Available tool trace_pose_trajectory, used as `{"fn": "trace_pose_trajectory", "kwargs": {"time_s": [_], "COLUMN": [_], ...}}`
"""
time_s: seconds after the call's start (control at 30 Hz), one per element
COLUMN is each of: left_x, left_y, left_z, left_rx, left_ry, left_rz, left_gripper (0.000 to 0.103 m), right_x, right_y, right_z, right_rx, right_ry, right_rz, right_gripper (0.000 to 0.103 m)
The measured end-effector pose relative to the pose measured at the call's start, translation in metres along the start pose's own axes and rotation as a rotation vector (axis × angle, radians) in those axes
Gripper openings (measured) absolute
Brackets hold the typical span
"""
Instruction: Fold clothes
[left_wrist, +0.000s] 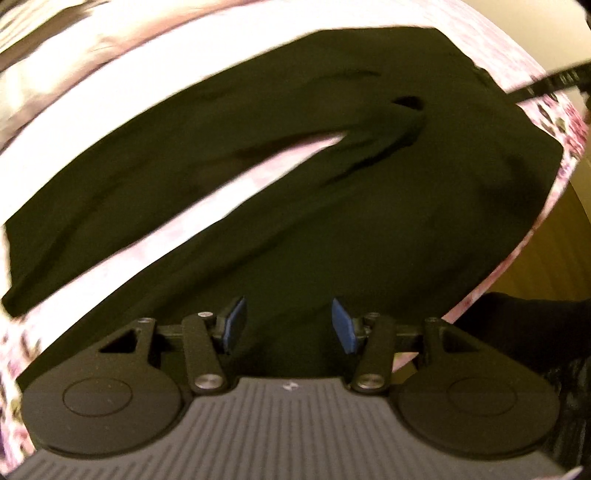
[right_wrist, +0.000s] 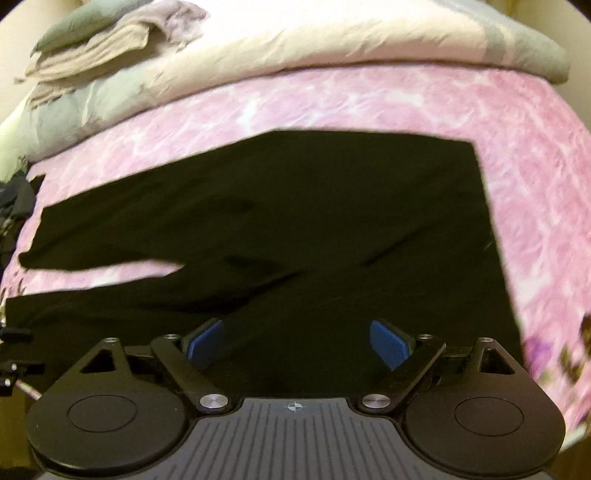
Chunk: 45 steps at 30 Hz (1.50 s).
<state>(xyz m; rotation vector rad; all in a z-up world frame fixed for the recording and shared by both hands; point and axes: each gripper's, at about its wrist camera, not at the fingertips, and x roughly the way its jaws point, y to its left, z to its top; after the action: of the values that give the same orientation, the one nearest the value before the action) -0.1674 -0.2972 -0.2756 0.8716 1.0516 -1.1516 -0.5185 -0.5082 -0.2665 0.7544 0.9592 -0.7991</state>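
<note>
Nearest in the left wrist view, the left tool (left_wrist: 288, 325) has its blue pads (left_wrist: 236, 317) spread apart with nothing between them, poised over the near edge of the black trousers (left_wrist: 332, 221). In the right wrist view the right tool (right_wrist: 297, 341) is likewise spread wide and empty above the same garment.

Beyond the tools, the black trousers (right_wrist: 295, 221) lie flat on the pink patterned bedspread (right_wrist: 332, 107). Seen from the right tool, the waist end sits toward 2 o'clock, and the two legs run off toward 9 o'clock, parted by a narrow wedge of pink.

Farther off, at 12 o'clock, a rumpled cream and grey duvet (right_wrist: 332, 40) lies along the far side of the bedspread. At 10 o'clock, a stack of folded pale cloths (right_wrist: 103, 40) rests on the duvet.
</note>
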Motion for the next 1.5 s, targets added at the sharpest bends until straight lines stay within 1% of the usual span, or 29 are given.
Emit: {"fn": "trace_pose_trajectory", "kwargs": {"time_s": [0.2,0.3,0.43,0.6,0.73,0.93,1.0,1.23,1.4,1.5], "left_x": [-0.037,-0.056,-0.072,-0.082,-0.087,-0.085,-0.085,-0.08,-0.078,-0.079], "left_y": [0.065,0.091,0.108,0.101,0.089,0.072,0.069,0.061,0.059,0.06], "left_z": [-0.044,-0.062,-0.075,-0.072,-0.064,-0.035,-0.027,-0.013,-0.013,-0.013], "left_rx": [-0.061,-0.103,-0.164,-0.224,-0.229,-0.117,-0.097,-0.049,-0.038,-0.048], "left_ry": [-0.053,-0.064,-0.076,-0.097,-0.109,-0.137,-0.145,-0.154,-0.149,-0.149], "left_rz": [0.088,0.138,0.184,0.208,0.2,0.176,0.171,0.159,0.154,0.16], "left_gripper": [0.049,0.051,0.052,0.054,0.056,0.057,0.058,0.059,0.06,0.06], "right_x": [-0.006,-0.013,-0.021,-0.02,-0.022,-0.035,-0.039,-0.047,-0.049,-0.049], "right_y": [0.069,0.094,0.116,0.124,0.124,0.118,0.115,0.105,0.104,0.103], "right_z": [-0.008,-0.005,0.0,0.008,0.011,0.009,0.007,-0.003,-0.006,-0.006], "right_rx": [0.11,0.099,0.054,-0.004,-0.051,-0.108,-0.108,-0.063,-0.056,-0.052], "right_ry": [0.038,0.042,0.029,0.039,0.05,0.07,0.074,0.077,0.083,0.089], "right_rz": [0.02,0.015,0.016,0.002,-0.022,-0.091,-0.108,-0.125,-0.125,-0.115], "right_gripper": [0.089,0.089,0.089,0.089,0.089,0.089,0.089,0.089,0.089,0.089]}}
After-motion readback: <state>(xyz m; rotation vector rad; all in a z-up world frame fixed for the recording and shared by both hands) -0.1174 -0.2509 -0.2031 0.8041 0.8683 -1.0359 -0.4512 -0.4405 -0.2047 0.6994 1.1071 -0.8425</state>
